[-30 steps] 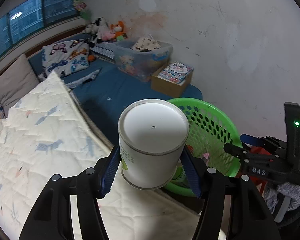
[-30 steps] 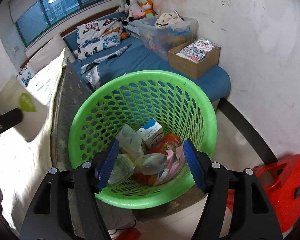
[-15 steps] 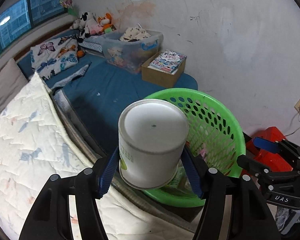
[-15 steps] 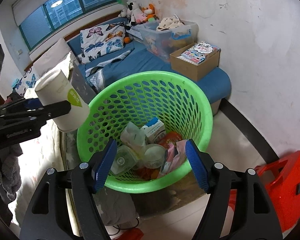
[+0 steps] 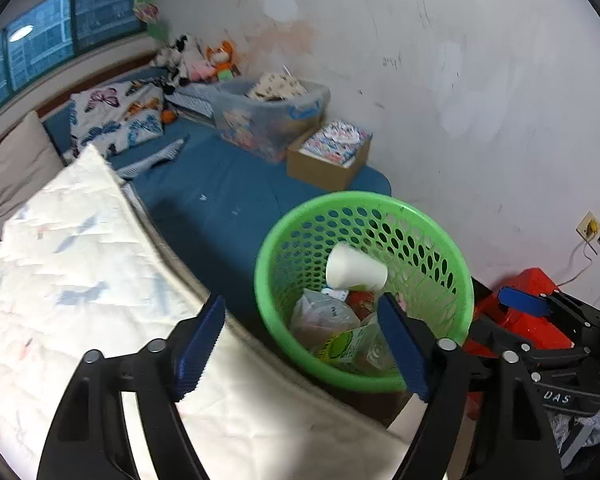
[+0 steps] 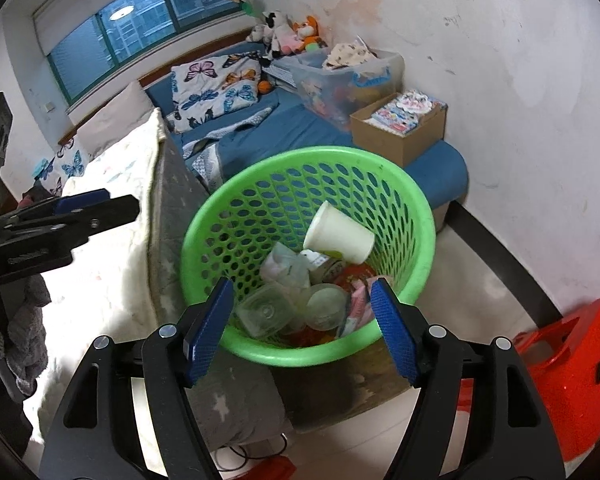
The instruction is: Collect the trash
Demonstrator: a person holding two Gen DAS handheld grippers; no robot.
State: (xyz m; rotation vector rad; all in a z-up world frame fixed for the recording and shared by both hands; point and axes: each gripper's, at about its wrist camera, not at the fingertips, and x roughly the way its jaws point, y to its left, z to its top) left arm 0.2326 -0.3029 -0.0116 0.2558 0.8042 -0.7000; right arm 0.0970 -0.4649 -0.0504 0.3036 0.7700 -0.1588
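In the left wrist view, our left tongs (image 5: 302, 346) are spread wide with nothing between the blue pads. Half a second ago they were clamped on the white paper cup (image 5: 355, 268); now that cup lies on its side inside the green basket (image 5: 466, 280), resting on top of the other rubbish: a crumpled plastic bag (image 5: 324, 316) and a green-and-white carton (image 5: 346, 346). The basket stands just beside the foot of the bed, with the white quilt (image 5: 80, 264) to our left and a red stool (image 5: 528, 312) on the far side. So the drop has just happened, and we judge this piece of trash collected.

In the right wrist view, our right tongs (image 6: 302, 322) are also spread apart and grip nothing, hanging over the near rim of the basket (image 6: 426, 248). The cup (image 6: 338, 238) shows here too, tilted with its mouth toward the right wall of the basket, above a clear plastic tub (image 6: 264, 314) and a clear lid (image 6: 326, 312). Our left tongs (image 6: 96, 206) appear at the left edge, over the quilt (image 6: 116, 248) and clear of the basket. With both tongs free, the next step is likely to look for another bit of trash.
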